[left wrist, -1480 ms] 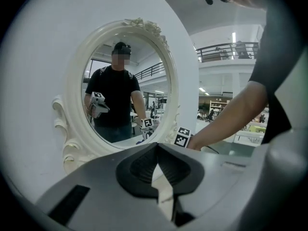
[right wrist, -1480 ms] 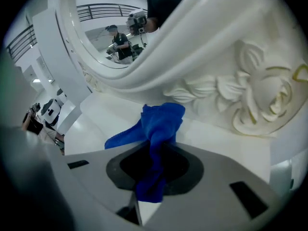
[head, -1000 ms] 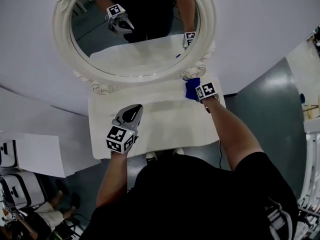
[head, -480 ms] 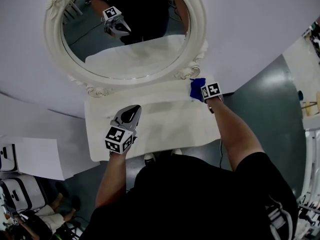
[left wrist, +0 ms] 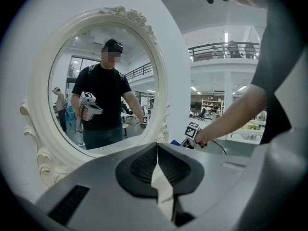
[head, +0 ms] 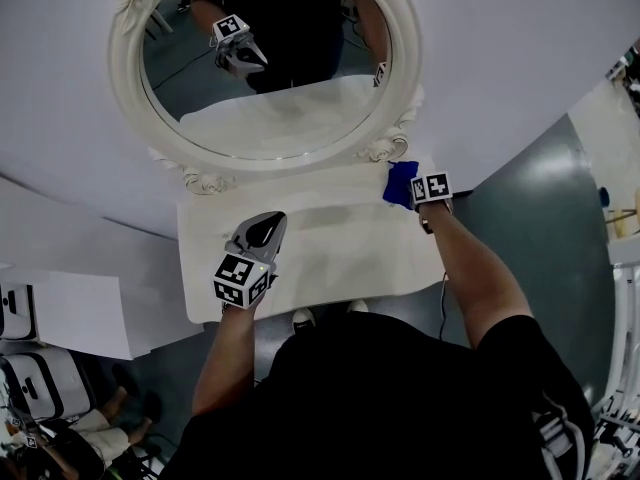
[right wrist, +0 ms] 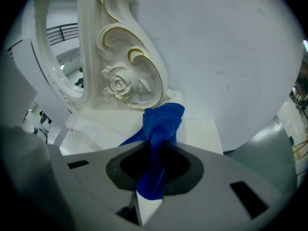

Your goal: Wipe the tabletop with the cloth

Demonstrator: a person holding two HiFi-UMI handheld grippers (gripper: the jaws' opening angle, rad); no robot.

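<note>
Gripped crumpled blue cloth [right wrist: 161,124] fast in right gripper [right wrist: 155,172] at white tabletop's [head: 340,253] far right corner, beside carved white oval mirror [head: 128,98]; held left gripper [left wrist: 157,165] closed tight, empty, over tabletop's left; grey floor [head: 520,198] alongside.

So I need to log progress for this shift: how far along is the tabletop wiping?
Done: cannot tell; the tabletop shows no wiped or dirty patches. In hand: the right gripper is shut on the blue cloth at the far right corner, beside the mirror's carved foot. The left gripper is shut, empty, above the left half. Left: probably the middle, left and front.
</note>
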